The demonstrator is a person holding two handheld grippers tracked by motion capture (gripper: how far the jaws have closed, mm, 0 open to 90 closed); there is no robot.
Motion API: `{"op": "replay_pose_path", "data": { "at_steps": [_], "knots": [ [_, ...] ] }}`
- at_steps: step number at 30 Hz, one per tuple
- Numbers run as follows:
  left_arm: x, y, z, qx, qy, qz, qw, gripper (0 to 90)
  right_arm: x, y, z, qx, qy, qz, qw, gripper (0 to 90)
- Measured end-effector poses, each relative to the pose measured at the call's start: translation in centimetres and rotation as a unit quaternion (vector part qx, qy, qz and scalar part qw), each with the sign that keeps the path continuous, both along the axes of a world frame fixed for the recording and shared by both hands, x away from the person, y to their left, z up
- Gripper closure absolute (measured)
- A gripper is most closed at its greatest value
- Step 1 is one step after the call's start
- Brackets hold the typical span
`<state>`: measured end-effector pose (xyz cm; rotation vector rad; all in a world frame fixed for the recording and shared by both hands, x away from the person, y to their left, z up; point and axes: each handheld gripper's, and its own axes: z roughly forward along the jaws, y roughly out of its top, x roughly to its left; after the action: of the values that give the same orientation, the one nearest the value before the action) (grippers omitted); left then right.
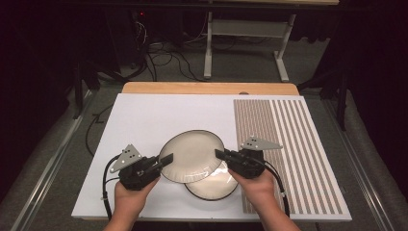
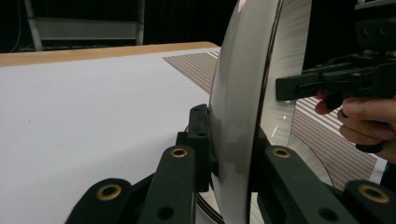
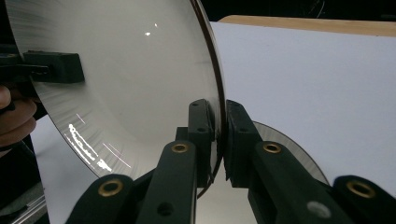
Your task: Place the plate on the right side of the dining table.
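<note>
- White rectangular table mat (image 1: 159, 115), with a striped brown panel on the right.
- Round cream plate with a dark rim (image 1: 191, 156), lifted above a second matching plate (image 1: 214, 188).
- Left gripper (image 1: 163, 161) and right gripper (image 1: 220, 154) each pinch opposite rim edges; uneven pull could slip the glossy plate onto the lower one.

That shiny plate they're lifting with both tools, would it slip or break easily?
Probably slippery: the lifted plate has a glossy surface that shows bright glare, and each gripper pinches only its thin rim. It looks stiff, holding its shape between the left gripper and the right gripper. If ceramic, it would likely chip when dropped.
</note>
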<state>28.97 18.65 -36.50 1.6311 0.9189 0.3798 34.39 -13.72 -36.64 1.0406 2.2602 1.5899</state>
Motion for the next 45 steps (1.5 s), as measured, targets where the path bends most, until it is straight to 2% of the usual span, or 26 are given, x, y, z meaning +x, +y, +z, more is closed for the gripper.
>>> {"op": "replay_pose_path", "data": {
  "at_steps": [2,6,11,14,15,22,23,24,27,28,32,37,45],
  "knots": [
    [0.4,-0.6,0.3,0.008,0.002,-0.004,1.0,79.6,-0.1,-0.5,0.5,-0.01,-0.007,-0.008,0.9999,84.7],
    [1.0,-1.5,0.4,0.008,0.005,-0.011,0.9999,79.4,-0.1,-1.2,0.9,-0.017,-0.009,-0.018,0.9996,84.8],
    [1.8,-3.3,0.6,0.011,0.004,-0.025,0.9996,79.2,-0.1,-3.2,1.5,-0.025,-0.013,-0.028,0.9992,85.2],
    [2.5,-5.1,0.9,0.019,0.005,-0.037,0.9991,79.2,-0.2,-4.8,1.7,-0.025,-0.017,-0.04,0.9988,85.2],
    [2.5,-5.1,0.9,0.019,0.005,-0.037,0.9991,79.2,-0.2,-4.8,1.7,-0.025,-0.017,-0.04,0.9988,85.2],
    [3.7,-8.5,1.4,0.032,0.006,-0.06,0.9977,79.2,-0.4,-8.3,2.0,-0.02,-0.022,-0.063,0.9976,85.3],
    [3.8,-9.0,1.5,0.032,0.006,-0.063,0.9974,79.2,-0.6,-9.3,2.0,-0.02,-0.023,-0.066,0.9973,85.5],
    [4.0,-9.5,1.5,0.033,0.006,-0.068,0.9971,79.2,-0.6,-9.3,2.0,-0.02,-0.023,-0.066,0.9973,85.5],
    [4.4,-10.9,1.7,0.036,0.004,-0.076,0.9964,79.2,-1.0,-11.3,2.1,-0.016,-0.027,-0.081,0.9963,85.6],
    [4.5,-11.3,1.7,0.036,0.004,-0.079,0.9962,79.2,-1.0,-11.3,2.1,-0.016,-0.027,-0.081,0.9963,85.6],
    [5.1,-13.3,1.8,0.042,0.004,-0.092,0.9949,79.1,-1.3,-13.2,2.1,-0.014,-0.028,-0.098,0.9947,85.5],
    [5.7,-14.7,1.7,0.043,0.01,-0.103,0.9937,78.7,-1.7,-14.7,2.0,-0.014,-0.03,-0.11,0.9934,85.8],
    [6.6,-17.3,1.7,0.058,0.017,-0.12,0.991,78.6,-2.1,-17.1,1.4,-0.006,-0.025,-0.138,0.9901,85.7]
  ]
}}
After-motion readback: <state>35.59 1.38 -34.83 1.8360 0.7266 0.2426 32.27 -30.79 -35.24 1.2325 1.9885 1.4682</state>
